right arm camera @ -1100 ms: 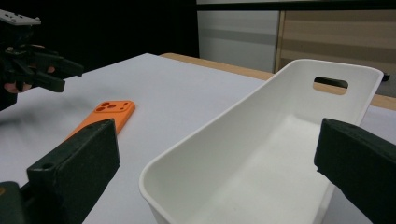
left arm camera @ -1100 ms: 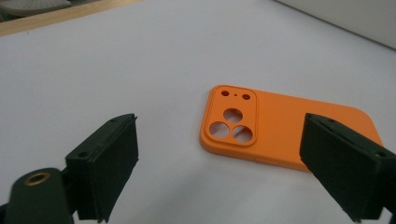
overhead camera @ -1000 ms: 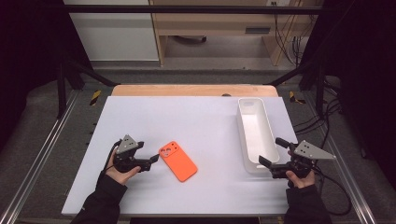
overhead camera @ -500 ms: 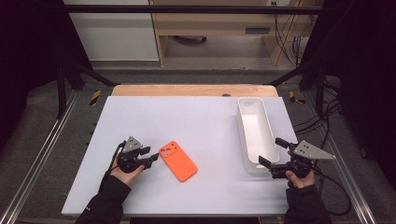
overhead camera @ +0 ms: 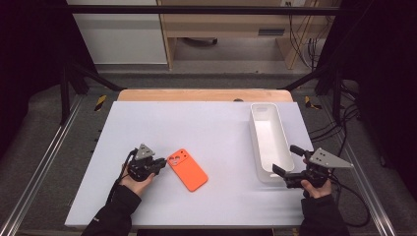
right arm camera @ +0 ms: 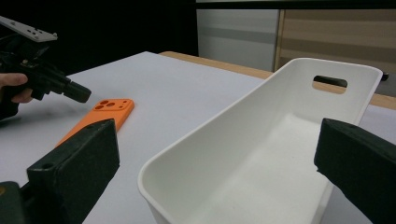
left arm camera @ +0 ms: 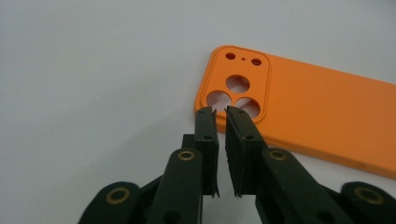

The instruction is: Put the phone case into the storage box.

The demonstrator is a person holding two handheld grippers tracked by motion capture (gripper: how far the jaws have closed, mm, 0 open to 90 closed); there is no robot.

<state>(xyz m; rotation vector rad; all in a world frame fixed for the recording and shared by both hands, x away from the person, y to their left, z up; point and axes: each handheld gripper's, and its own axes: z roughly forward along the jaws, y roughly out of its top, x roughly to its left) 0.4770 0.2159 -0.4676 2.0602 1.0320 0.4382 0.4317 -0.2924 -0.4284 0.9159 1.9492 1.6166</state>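
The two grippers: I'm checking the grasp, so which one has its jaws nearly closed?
The left gripper, at the camera-hole corner of the orange phone case; its jaws have just been closing, nothing between them. The right gripper gapes around the white bin.

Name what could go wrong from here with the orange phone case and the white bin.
1. The left tool has just been closing at the corner of the orange phone case with nothing visibly between its jaws, so the flat case may stay on the table.
2. The right tool stands open around the end of the white bin; a nudge could shift it.
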